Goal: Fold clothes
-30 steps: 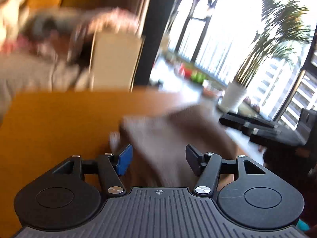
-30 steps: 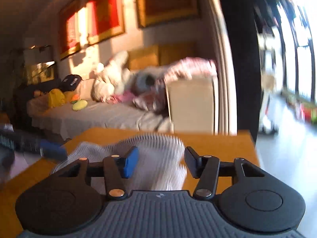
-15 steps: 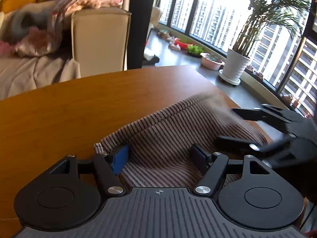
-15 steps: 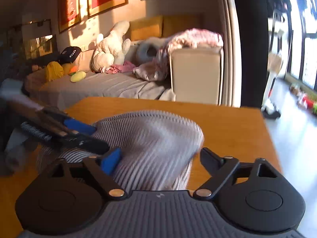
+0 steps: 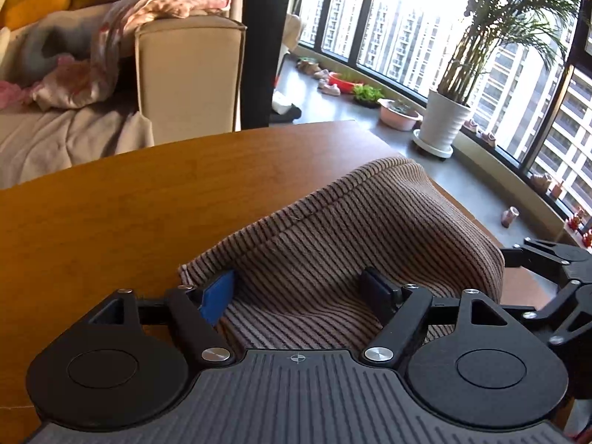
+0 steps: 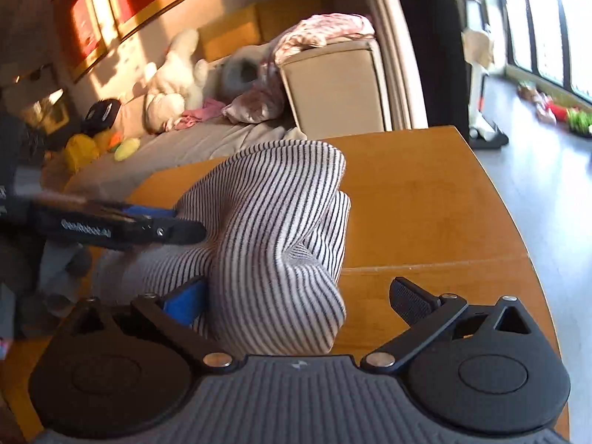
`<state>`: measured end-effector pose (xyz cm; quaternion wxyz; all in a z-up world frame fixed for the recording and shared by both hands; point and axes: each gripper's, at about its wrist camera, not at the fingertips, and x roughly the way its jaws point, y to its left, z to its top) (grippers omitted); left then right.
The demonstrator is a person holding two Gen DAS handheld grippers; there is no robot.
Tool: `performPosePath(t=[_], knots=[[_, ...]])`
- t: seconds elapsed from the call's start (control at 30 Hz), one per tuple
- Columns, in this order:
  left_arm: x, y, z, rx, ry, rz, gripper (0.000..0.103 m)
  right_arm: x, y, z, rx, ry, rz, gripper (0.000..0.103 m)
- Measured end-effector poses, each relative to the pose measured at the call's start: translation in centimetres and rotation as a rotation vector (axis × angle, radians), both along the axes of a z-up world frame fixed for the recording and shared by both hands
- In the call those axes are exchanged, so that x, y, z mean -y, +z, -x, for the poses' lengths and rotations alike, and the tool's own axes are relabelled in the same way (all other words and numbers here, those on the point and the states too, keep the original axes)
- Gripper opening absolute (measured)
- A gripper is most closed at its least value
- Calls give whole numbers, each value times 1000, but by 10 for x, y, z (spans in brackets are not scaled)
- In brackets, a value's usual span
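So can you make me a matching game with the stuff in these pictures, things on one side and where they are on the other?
Things:
1. striped garment
2. potted palm
3. white plush toy
4. pink patterned cloth

Places:
a. on the floor by the window
b. draped over the sofa arm
c. on the wooden table
d. sitting on the sofa seat

Pairs: 1-c, 2-a, 3-d, 4-b
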<state>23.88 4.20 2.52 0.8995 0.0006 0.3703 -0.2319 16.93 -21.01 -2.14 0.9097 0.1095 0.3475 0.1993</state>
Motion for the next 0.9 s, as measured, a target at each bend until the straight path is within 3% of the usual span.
performPosePath(t=[0.07,0.2,0.27,0.4,0.47,0.5,0.6,0.73,0.83,0.9], knots=[[-2,-2,0,-5,9,13,84,8,0,-1,-103,19,-104,103],[-3,-4,-1,-13,20,41,89,19,-22,-4,-336,20,-458,103],[-3,-3,-2,-18,28,51,91,11,-29,-6,-340,-14,-528,101],[-12,14,3,-8,41,102,91,0,-27,-15,-269,-57,-483,100],[-23,28,7,40,59,133,92,6,-23,-22,-234,-73,-443,88],[-28,33,7,63,69,144,92,9,-22,-25,-217,-81,-423,71],[-43,42,1,108,93,184,94,17,-16,-36,-164,-105,-363,64],[-53,22,-26,-8,54,274,95,28,-9,-50,-95,-136,-282,57],[-38,-6,-36,-92,20,228,95,38,-4,-60,-69,-143,-242,59],[-21,-21,-33,-110,-19,189,95,47,-1,-68,-95,-122,-247,66]])
